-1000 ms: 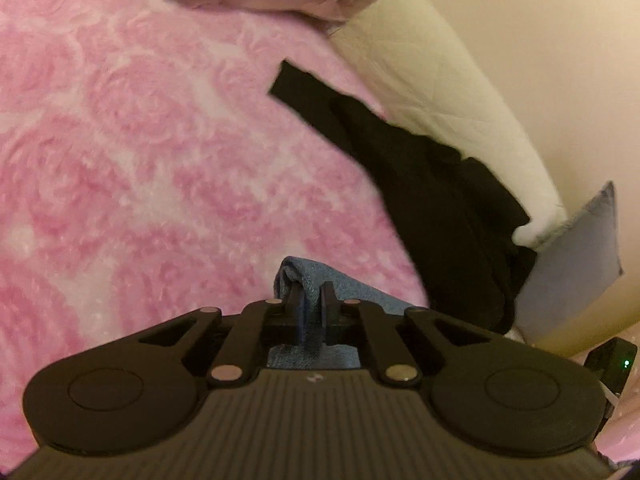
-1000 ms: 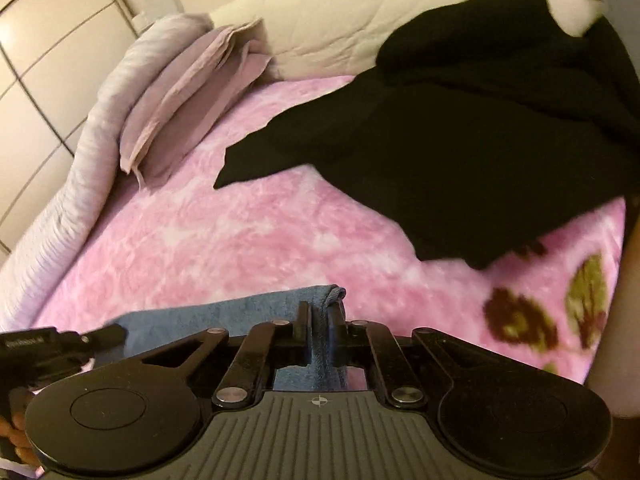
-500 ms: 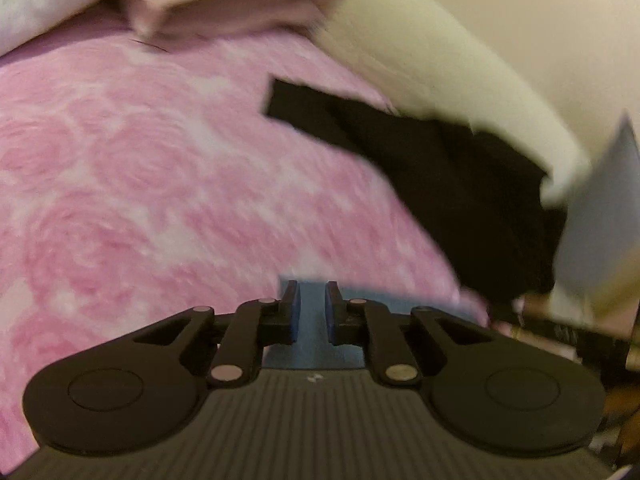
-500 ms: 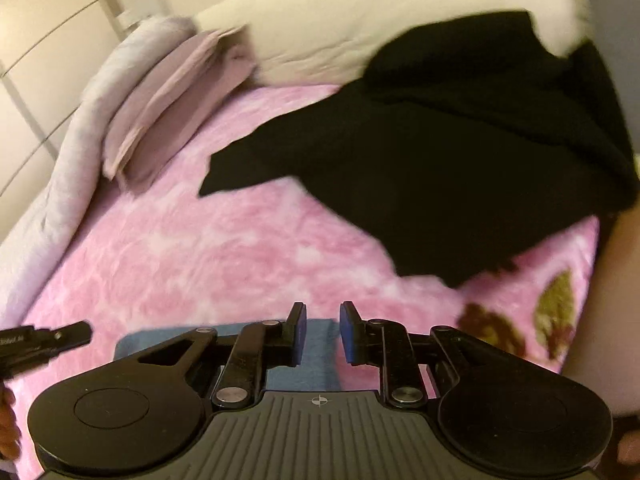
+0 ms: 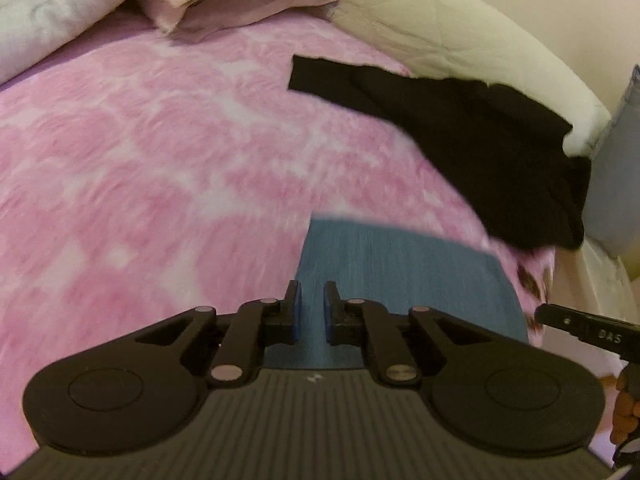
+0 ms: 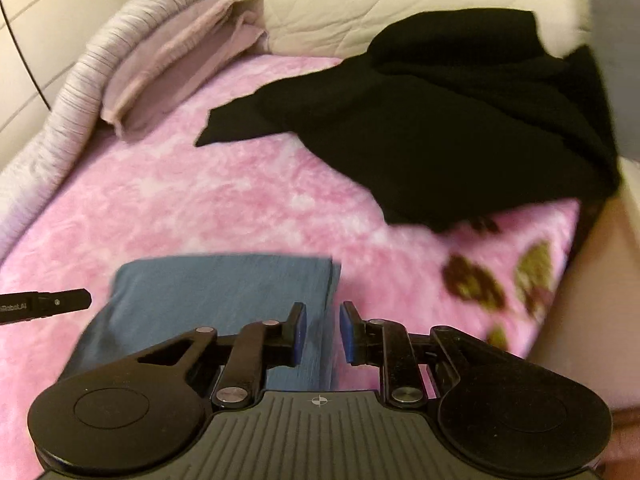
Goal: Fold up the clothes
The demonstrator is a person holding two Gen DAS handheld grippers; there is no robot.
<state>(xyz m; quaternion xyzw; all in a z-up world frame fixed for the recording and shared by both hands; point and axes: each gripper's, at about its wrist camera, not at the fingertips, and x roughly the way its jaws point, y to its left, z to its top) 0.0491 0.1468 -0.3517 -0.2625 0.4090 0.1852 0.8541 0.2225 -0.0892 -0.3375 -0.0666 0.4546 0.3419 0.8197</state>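
A folded blue cloth (image 5: pixel 400 268) lies flat on the pink blanket (image 5: pixel 140 168) near the front edge; the right wrist view shows the same blue cloth (image 6: pixel 224 292). My left gripper (image 5: pixel 311 304) hovers open above the cloth's left part, with nothing between its fingers. My right gripper (image 6: pixel 322 326) is open above the cloth's right edge, also empty. A crumpled black garment (image 6: pixel 448 120) lies further back on the pink blanket (image 6: pixel 240 196), partly over a cream pillow (image 6: pixel 360 8). The black garment (image 5: pixel 480 148) sits at right in the left wrist view.
A stack of folded mauve cloths (image 6: pixel 180 60) and a rolled grey blanket (image 6: pixel 80 88) lie at the back left. The bed's right edge drops off beside a leaf-patterned corner (image 6: pixel 500 280). The other gripper's tip (image 5: pixel 588 330) shows at right in the left wrist view.
Both grippers let go of the blue cloth and opened, then drew back and up. The cloth now lies flat on the blanket.
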